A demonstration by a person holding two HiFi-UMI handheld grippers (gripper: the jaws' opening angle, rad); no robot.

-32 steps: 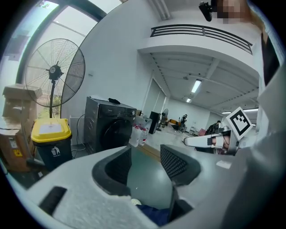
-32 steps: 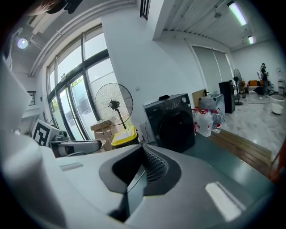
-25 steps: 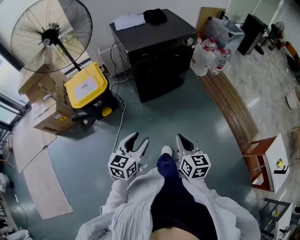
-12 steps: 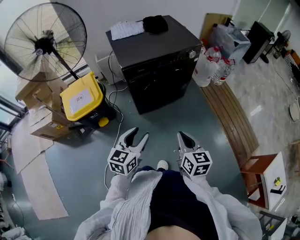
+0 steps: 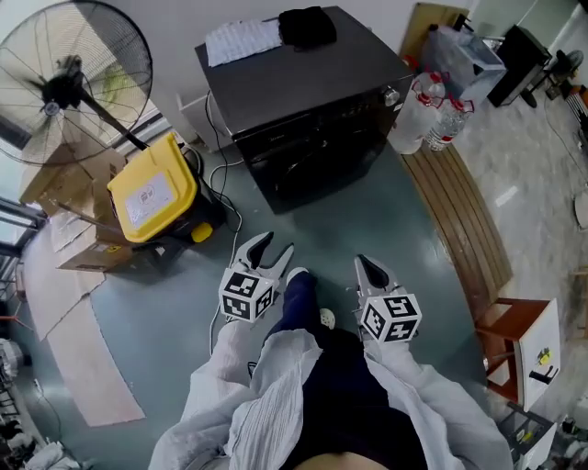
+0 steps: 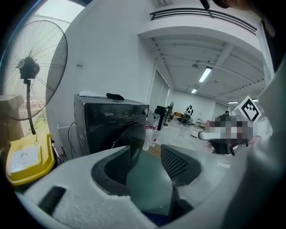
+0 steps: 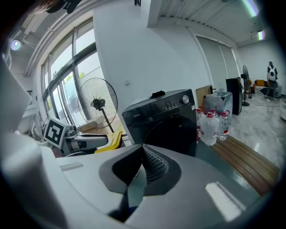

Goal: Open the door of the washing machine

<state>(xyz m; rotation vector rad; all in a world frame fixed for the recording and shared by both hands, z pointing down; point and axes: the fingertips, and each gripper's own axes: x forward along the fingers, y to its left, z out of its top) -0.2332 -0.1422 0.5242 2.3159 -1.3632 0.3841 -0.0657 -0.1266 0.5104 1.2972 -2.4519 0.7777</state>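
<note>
The black front-loading washing machine [image 5: 303, 83] stands against the far wall, and its round door [image 5: 317, 163] is closed. It also shows ahead in the left gripper view [image 6: 111, 125] and the right gripper view [image 7: 165, 123]. My left gripper [image 5: 274, 248] hangs over the grey floor a step short of the machine. It is open, with nothing between its fingers [image 6: 145, 154]. My right gripper [image 5: 365, 264] is level with it on the right, with its tips together and holding nothing [image 7: 142, 150]. Neither touches the machine.
A black cloth [image 5: 306, 26] and a paper [image 5: 241, 39] lie on the machine's top. A yellow box [image 5: 152, 188], cardboard boxes [image 5: 55, 184] and a standing fan [image 5: 69, 83] are to its left. Water bottles [image 5: 427, 110] and a wooden bench [image 5: 459, 220] are on the right.
The person has stepped toward the washing machine, which now looks nearer and larger. Both grippers came forward with the body and kept their states.
</note>
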